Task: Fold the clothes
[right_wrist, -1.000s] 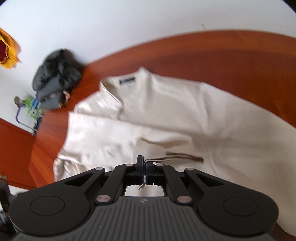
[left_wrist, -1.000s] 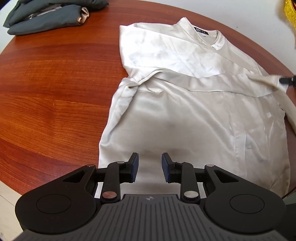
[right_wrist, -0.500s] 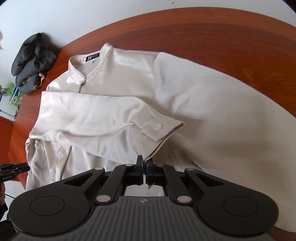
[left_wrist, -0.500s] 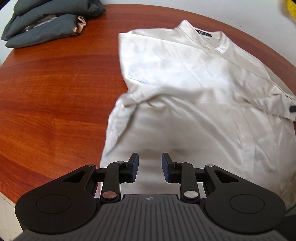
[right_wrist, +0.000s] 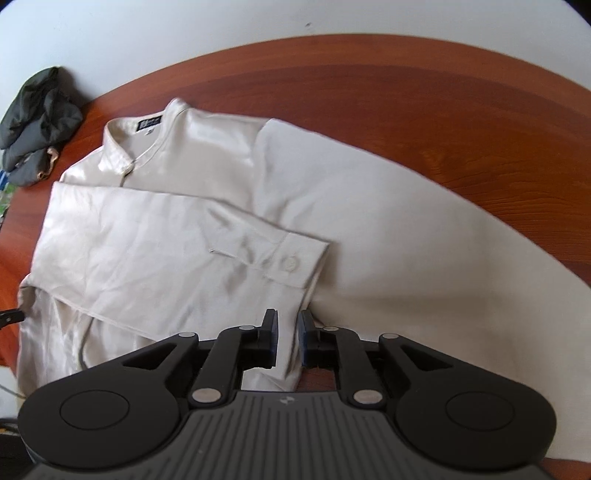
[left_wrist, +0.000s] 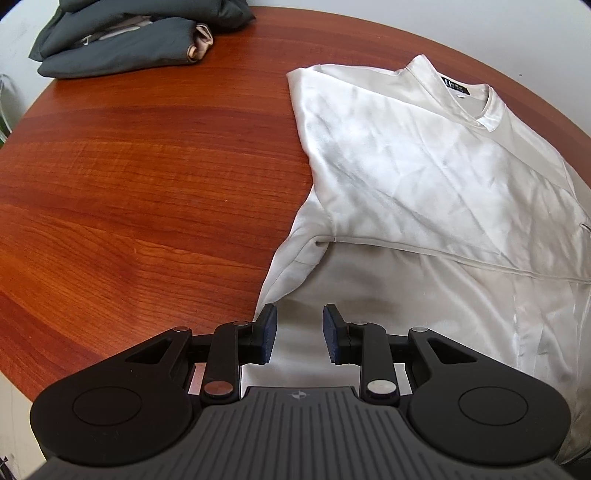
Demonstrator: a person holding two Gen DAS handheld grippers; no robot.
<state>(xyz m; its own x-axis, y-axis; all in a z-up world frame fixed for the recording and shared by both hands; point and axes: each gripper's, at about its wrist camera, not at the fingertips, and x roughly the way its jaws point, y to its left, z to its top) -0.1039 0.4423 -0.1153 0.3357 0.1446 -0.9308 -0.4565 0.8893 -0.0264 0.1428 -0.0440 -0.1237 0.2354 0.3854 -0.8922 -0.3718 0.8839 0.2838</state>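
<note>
A cream satin shirt [left_wrist: 424, 177] lies flat on the round wooden table [left_wrist: 129, 177], collar at the far side. In the right wrist view the shirt [right_wrist: 166, 236] has one sleeve folded across its chest, the buttoned cuff [right_wrist: 291, 264] lying just ahead of my right gripper [right_wrist: 287, 323]. The right gripper is open with a narrow gap and holds nothing. My left gripper [left_wrist: 299, 317] is open and empty, hovering over the shirt's lower left edge.
A pile of folded dark grey clothes [left_wrist: 125, 40] sits at the table's far left edge and also shows in the right wrist view [right_wrist: 35, 122]. Bare wood lies left of the shirt. A white wall [right_wrist: 221, 29] stands behind the table.
My right gripper carried the sleeve cuff across the shirt's chest, laid it down and opened, letting it go. The left gripper stayed open and shifted a little to the left.
</note>
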